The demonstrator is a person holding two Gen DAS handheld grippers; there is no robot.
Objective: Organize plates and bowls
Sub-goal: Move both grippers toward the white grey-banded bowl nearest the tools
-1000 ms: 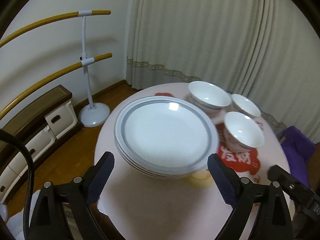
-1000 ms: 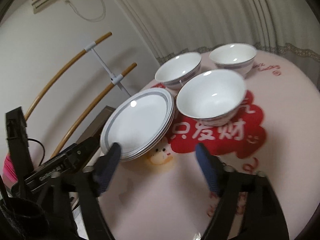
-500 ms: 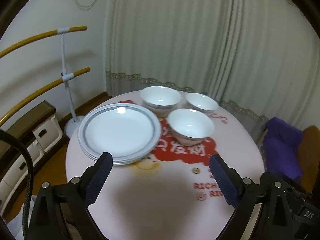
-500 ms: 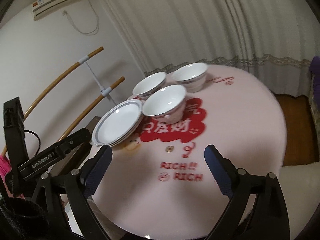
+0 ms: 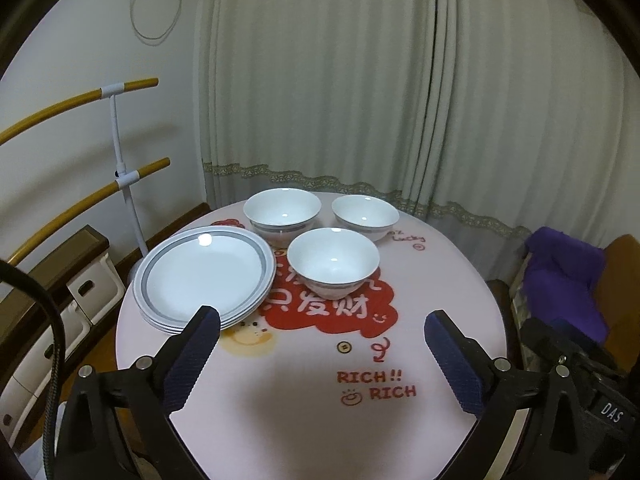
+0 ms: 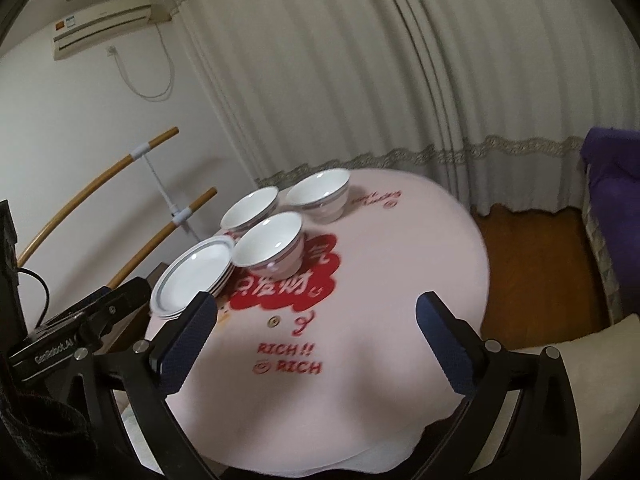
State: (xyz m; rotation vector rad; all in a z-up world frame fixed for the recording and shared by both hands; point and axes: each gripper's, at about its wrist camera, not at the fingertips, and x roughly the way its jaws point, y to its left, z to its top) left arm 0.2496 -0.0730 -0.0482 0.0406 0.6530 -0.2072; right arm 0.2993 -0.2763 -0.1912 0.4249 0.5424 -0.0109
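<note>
Both tools [image 5: 322, 322] [image 6: 316, 308] farther back, wide apart, above the table's [image 5: 472, 292] near edge.

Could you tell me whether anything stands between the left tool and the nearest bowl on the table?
Nothing visible does. The left tool is open and hangs over the near part of the table, and only bare printed tablecloth lies between it and the nearest bowl. The plate stack sits to the left of that path, beside the bowl.
</note>
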